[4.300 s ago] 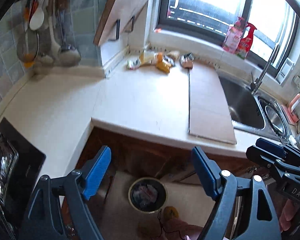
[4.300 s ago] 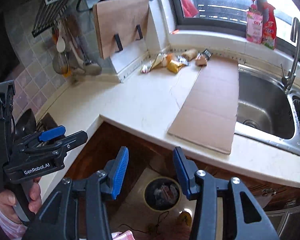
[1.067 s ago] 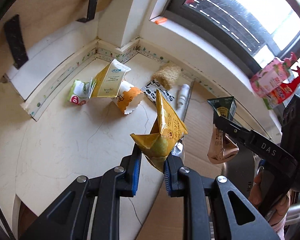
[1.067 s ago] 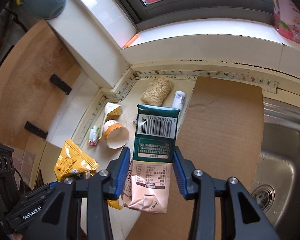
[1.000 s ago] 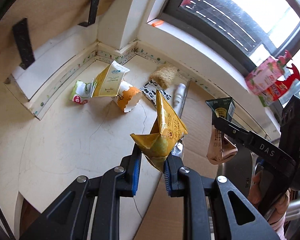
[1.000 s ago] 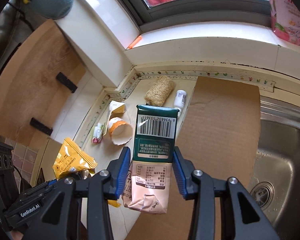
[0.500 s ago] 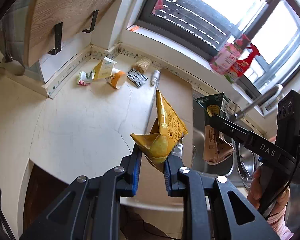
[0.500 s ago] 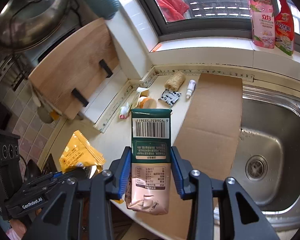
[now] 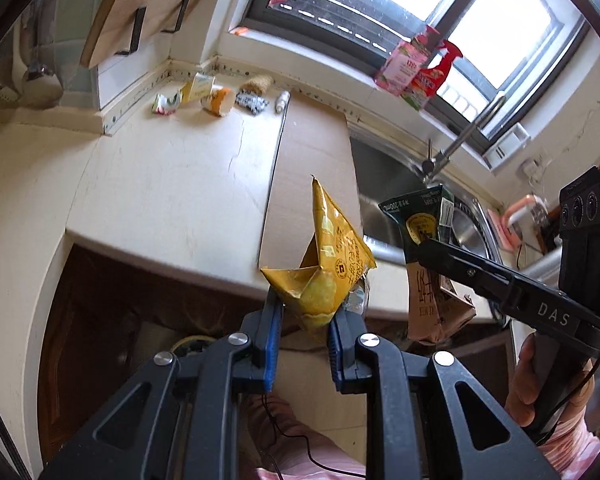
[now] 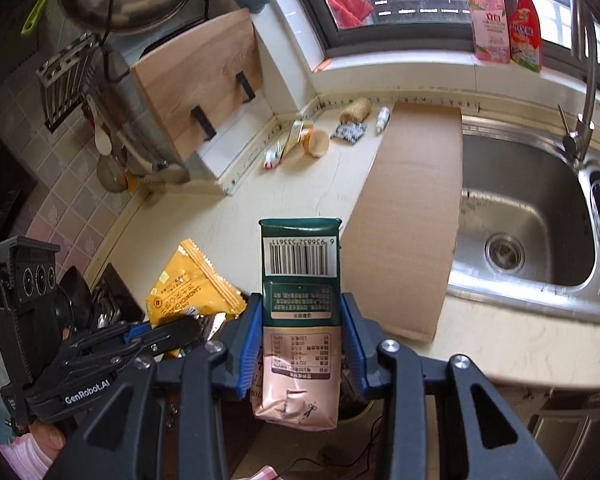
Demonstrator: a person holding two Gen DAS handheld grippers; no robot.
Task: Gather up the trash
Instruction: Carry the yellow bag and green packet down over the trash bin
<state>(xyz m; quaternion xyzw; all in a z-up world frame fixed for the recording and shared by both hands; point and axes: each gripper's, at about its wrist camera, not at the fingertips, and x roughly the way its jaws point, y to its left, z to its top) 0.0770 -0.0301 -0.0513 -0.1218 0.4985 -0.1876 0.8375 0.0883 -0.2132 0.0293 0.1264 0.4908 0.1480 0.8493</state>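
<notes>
My left gripper (image 9: pixel 302 338) is shut on a yellow chip bag (image 9: pixel 328 268), held beyond the counter's front edge above the floor. The bag also shows in the right wrist view (image 10: pixel 188 288). My right gripper (image 10: pixel 300 344) is shut on a green and pink drink carton (image 10: pixel 298 312), also off the counter edge; it shows in the left wrist view (image 9: pixel 428 264) to the right of the chip bag. More trash lies in the far counter corner: a paper cup (image 9: pixel 219 101), wrappers (image 9: pixel 166 103), a small bottle (image 9: pixel 282 100). The bin rim (image 9: pixel 188 344) peeks out below, mostly hidden.
A cardboard sheet (image 10: pixel 416 216) lies on the cream counter (image 9: pixel 172 184) beside the steel sink (image 10: pixel 520 216) with its tap (image 10: pixel 580 80). A cutting board (image 10: pixel 204 76) leans at the back left. Cleaner bottles (image 10: pixel 504 16) stand on the window sill.
Both grippers have pulled back from the far corner to past the counter's front edge, still holding the chip bag and the carton. The counter trash now looks farther away.
</notes>
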